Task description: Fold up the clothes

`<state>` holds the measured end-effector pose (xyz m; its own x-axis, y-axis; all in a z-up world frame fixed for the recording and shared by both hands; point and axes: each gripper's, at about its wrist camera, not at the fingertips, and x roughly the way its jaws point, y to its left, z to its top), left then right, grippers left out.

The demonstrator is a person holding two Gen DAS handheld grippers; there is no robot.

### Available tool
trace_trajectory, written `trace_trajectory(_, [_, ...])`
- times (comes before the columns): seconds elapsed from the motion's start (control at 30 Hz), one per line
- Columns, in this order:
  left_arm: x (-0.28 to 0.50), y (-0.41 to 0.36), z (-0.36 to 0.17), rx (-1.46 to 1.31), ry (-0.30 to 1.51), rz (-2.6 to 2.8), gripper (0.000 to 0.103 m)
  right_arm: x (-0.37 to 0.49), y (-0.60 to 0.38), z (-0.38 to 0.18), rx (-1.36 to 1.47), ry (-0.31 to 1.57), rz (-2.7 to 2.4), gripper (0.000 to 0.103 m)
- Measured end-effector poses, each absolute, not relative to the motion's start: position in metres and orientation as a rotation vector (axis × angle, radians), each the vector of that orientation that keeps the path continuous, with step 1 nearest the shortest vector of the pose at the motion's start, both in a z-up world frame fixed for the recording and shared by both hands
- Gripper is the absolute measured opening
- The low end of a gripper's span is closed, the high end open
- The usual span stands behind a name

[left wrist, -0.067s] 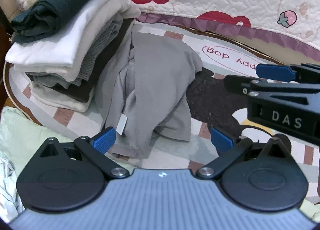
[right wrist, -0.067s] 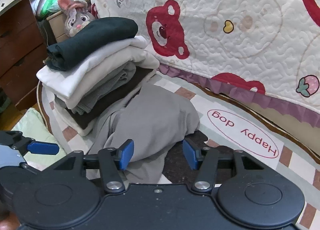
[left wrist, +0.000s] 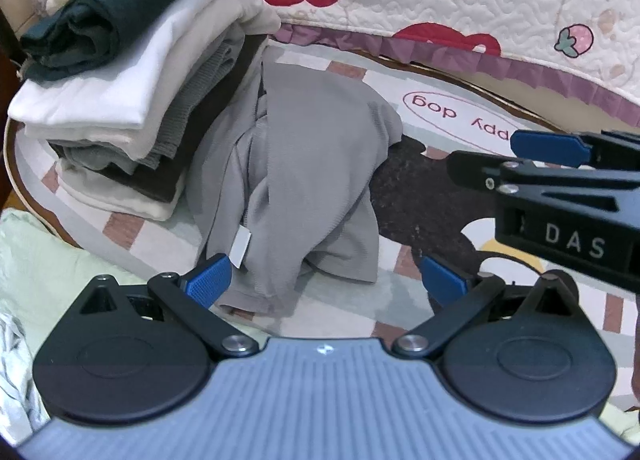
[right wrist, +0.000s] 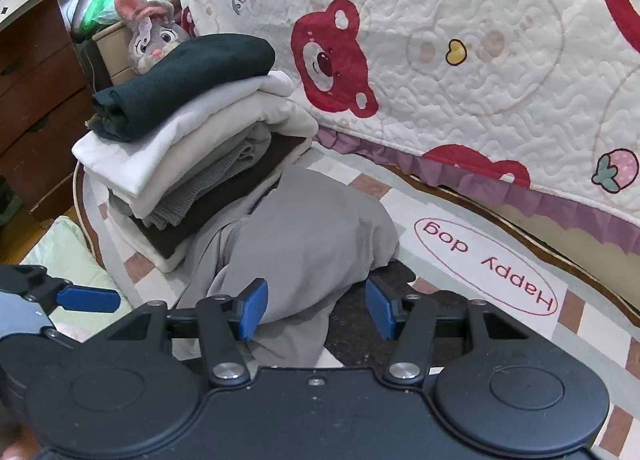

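Both the left gripper (left wrist: 326,280) and the right gripper (right wrist: 316,310) hang spread wide over the near hem of the crumpled grey garment (left wrist: 304,179), seemingly not touching it. Its far edge leans on the stacked clothes (right wrist: 192,147); bare rug (right wrist: 460,227) lies rightward.

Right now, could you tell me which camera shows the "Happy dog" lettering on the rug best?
The right wrist view: the whole "Happy dog" lettering reads clear inside its oval. In the left wrist view the right gripper covers its start, leaving only "ppy dog".
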<state>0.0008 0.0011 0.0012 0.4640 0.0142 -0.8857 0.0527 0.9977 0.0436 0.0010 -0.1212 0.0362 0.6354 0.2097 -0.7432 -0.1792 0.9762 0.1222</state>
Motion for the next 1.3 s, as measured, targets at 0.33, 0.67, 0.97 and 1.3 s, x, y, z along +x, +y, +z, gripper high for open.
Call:
trace_trajectory(0.33, [0.004, 0.005, 0.006, 0.018, 1.063, -0.03, 0.101, 0.001, -0.122, 0.033, 0.038, 0.864, 0.223, 0.06])
trace_trajectory(0.67, [0.005, 0.01, 0.004, 0.002, 1.079, -0.028, 0.102, 0.003, -0.125, 0.032, 0.044, 0.867, 0.213, 0.06])
trace_trajectory(0.97, [0.006, 0.01, -0.001, -0.006, 1.091, -0.03, 0.102, 0.002, -0.125, 0.029, 0.038, 0.881, 0.211, 0.061])
trace_trajectory(1.3, [0.009, 0.013, -0.009, -0.02, 1.119, 0.008, 0.103, 0.003, -0.126, 0.029, 0.039, 0.889, 0.206, 0.062])
